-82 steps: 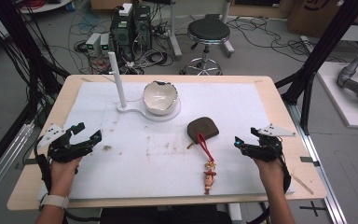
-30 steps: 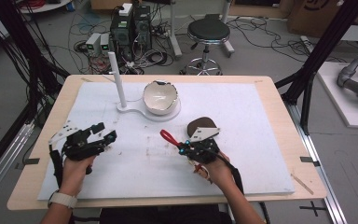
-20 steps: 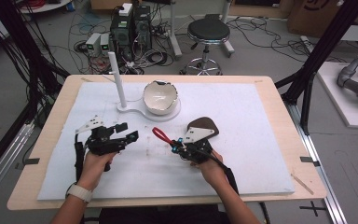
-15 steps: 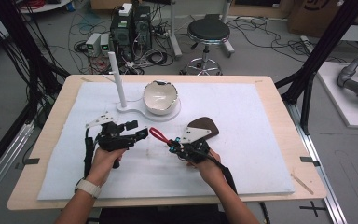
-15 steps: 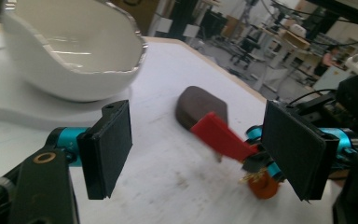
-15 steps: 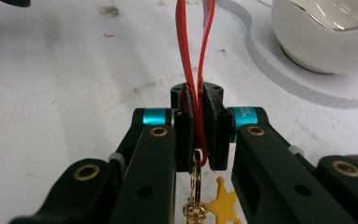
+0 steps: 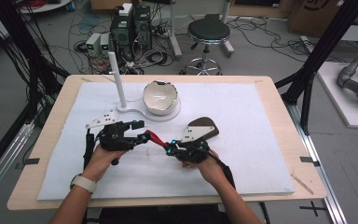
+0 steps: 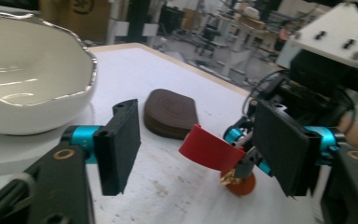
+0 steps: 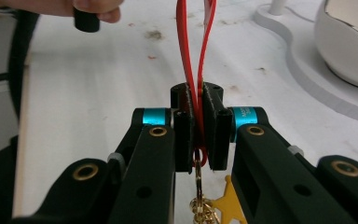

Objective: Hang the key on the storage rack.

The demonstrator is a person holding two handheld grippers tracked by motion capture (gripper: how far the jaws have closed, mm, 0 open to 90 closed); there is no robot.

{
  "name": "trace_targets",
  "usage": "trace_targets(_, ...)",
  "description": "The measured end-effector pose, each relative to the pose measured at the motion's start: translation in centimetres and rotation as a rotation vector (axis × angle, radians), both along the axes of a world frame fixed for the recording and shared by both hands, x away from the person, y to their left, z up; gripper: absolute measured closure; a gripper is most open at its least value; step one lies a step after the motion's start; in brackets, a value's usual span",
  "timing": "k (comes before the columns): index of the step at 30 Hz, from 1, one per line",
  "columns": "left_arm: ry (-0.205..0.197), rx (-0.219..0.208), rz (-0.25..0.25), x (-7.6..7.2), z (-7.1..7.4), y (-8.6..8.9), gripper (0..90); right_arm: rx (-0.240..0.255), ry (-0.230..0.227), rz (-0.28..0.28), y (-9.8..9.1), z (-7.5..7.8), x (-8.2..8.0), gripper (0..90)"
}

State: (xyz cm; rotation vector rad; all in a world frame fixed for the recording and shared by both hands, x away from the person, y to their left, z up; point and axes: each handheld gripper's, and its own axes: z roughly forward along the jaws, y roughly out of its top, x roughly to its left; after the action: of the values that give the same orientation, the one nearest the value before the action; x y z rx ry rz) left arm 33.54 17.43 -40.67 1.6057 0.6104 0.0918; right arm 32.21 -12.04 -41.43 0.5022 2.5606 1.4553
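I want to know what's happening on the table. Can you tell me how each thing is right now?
Left gripper: open, jaws either side of the red loop.
Right gripper: shut on the red ribbon loop.
Red ribbon loop: lifted off the table, held out toward the left gripper.
White bowl: upright, empty, on its white stand.
Brown pad: lying flat.

Right gripper (image 7: 171, 149) moved from right table edge to centre, closed on red strap (image 7: 154, 138), lifted keychain charms (image 9: 214, 205) off the mat. Left gripper (image 7: 140, 131) slid in from left, jaws apart around strap loop end.
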Motion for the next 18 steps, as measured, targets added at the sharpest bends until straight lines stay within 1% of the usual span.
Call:
trace_targets(1, -0.002, 0.009, -0.016, 0.0, -0.1, -0.1, 38.4, 0.008, 0.006, 0.009, 0.0, 0.0, 0.1, 84.1)
trace_targets(2, 0.001, 0.020, -0.041, 0.1, -0.2, -0.2, 38.4, 0.008, 0.006, 0.009, 0.0, 0.0, 0.1, 84.1)
trace_targets(3, 0.003, 0.029, -0.069, 0.1, -0.3, -0.4, 52.8, 0.015, 0.027, 0.022, 0.1, -0.1, 0.2, 84.0)
trace_targets(4, 0.008, 0.034, -0.088, 0.1, -0.4, -0.6, 52.8, 0.015, 0.027, 0.022, 0.1, -0.1, 0.2, 84.0)
trace_targets(6, -0.003, 0.032, -0.097, 0.0, -0.4, -0.7, 64.4, 0.010, 0.046, 0.019, 0.1, -0.2, 0.2, 84.0)
trace_targets(7, -0.006, 0.026, -0.103, 0.0, -0.3, -0.7, 79.9, 0.010, 0.061, 0.009, -0.1, -0.2, 0.4, 83.8)
trace_targets(8, -0.015, 0.039, -0.091, -0.2, -0.2, -0.7, 81.9, 0.022, 0.066, 0.006, -0.3, -0.2, 0.5, 83.7)
trace_targets(9, -0.020, 0.048, -0.087, -0.3, -0.1, -0.8, 81.9, 0.022, 0.066, 0.006, -0.3, -0.2, 0.5, 83.7)
trace_targets(10, -0.023, 0.048, -0.083, -0.4, 0.0, -0.8, 82.9, 0.029, 0.060, 0.000, -0.4, -0.2, 0.6, 82.7)
trace_targets(11, -0.029, 0.048, -0.074, -0.5, 0.2, -0.7, 83.8, 0.038, 0.071, -0.028, -0.5, -0.2, 0.8, 61.2)
trace_targets(12, -0.033, 0.040, -0.062, -0.6, 0.4, -0.6, 83.8, 0.038, 0.071, -0.028, -0.5, -0.2, 0.8, 61.2)
trace_targets(13, -0.037, 0.010, -0.046, -0.7, 0.7, -0.4, 83.9, 0.041, 0.071, -0.056, -0.6, -0.2, 0.8, 54.3)
trace_targets(15, -0.040, -0.024, -0.032, -0.7, 1.3, 0.1, 84.0, 0.039, 0.065, -0.073, -1.1, -0.1, 0.9, 49.2)
trace_targets(17, -0.056, -0.019, -0.015, -0.7, 2.4, 0.6, 83.9, 0.047, 0.051, -0.098, -1.8, 0.1, 0.8, 41.7)
trace_targets(18, -0.063, -0.010, -0.007, -0.7, 3.1, 0.8, 84.0, 0.052, 0.047, -0.115, -2.3, 0.2, 0.7, 40.8)
